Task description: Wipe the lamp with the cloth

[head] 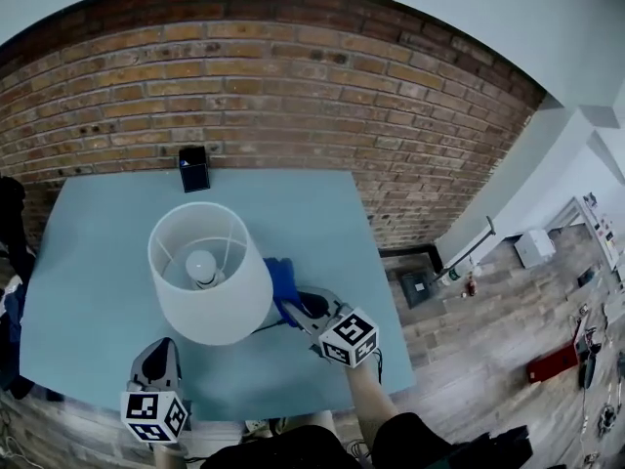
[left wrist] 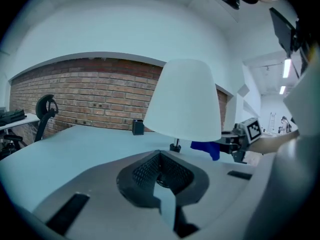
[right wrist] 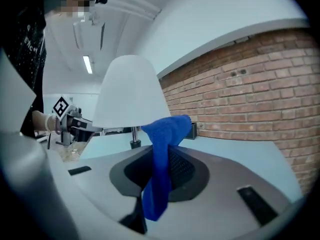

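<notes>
- Standing upright on the table, nearer the front edge than the back: white-shaded lamp.
- Clamped tight on the blue cloth with the right gripper, fabric drooping between the jaws, just beside the lamp's right side.
- Down at the front edge, left gripper, jaws pressed together on nothing, aimed at the lamp.
- Back edge: small black box.
</notes>
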Tool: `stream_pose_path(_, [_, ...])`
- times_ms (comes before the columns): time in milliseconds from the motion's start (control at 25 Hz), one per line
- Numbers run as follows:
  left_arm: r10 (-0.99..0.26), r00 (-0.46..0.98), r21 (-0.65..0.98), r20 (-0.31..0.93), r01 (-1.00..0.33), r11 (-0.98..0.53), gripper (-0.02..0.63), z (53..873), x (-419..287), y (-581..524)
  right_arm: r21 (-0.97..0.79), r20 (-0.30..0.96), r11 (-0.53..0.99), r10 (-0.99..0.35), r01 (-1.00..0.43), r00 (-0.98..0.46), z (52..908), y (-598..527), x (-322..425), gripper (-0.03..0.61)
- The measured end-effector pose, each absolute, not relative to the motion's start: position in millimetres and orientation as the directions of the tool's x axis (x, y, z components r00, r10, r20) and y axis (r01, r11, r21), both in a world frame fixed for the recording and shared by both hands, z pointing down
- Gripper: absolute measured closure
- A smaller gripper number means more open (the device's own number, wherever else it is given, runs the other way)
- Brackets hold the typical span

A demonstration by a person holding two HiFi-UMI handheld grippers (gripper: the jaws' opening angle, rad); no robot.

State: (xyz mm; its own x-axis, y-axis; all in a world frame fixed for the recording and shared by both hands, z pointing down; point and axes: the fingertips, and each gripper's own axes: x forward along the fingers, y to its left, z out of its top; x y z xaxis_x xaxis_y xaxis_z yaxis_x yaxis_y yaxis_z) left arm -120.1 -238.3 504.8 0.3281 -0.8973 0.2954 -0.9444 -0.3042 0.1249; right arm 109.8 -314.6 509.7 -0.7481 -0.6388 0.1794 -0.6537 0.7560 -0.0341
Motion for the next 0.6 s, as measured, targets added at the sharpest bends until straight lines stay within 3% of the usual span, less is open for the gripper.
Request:
stream_pose_path(240, [-0.895,0.356,0.145,0.267,-0.933,-0.328,0.605,504,-111,-240,0.005,0.179,0.625,-0.769,-0.781,-0.614,502,-241,123,0.512])
stream_pose_path(600, [-0.870,0.420,0.164,0.259,-0.907,-0.389,0.606,510,-96,-225,0.015,0.166,0.568,-0.813,-0.823,-0.558,493,-201,147,0.512])
